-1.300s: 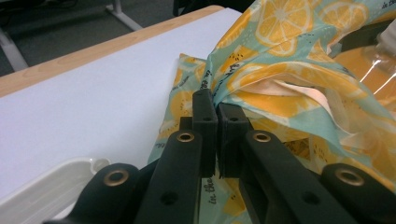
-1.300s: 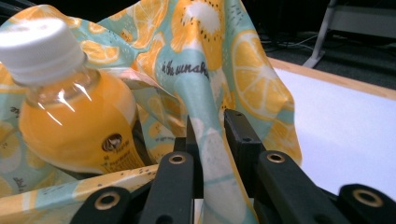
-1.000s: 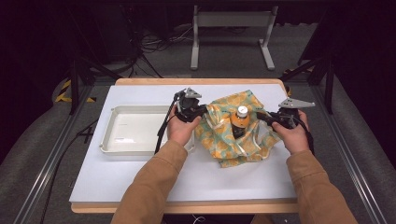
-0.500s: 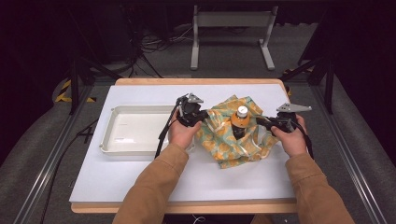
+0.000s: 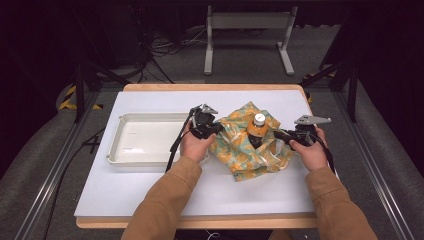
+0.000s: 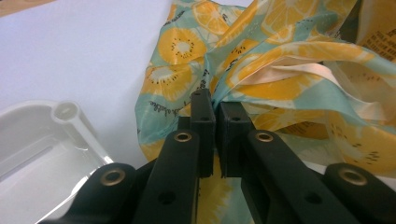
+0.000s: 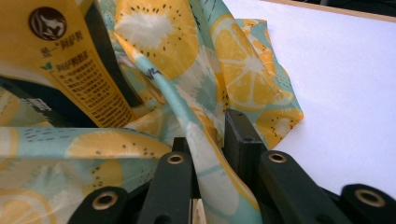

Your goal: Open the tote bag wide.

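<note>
Two black handheld grippers are pinching opposite edges of a citrus-printed teal and orange cloth point(image 5: 250, 147) lying on the white table point(image 5: 150, 190): left gripper point(image 5: 216, 128), right gripper point(image 5: 280, 135). An orange bottle with a white cap point(image 5: 256, 131) is standing inside; uneven pulling could be tipping it, or thin fabric slipping free.

Fruit-print cloth point(image 5: 250, 145) drawn in tighter — both hands nudged closer together
</note>
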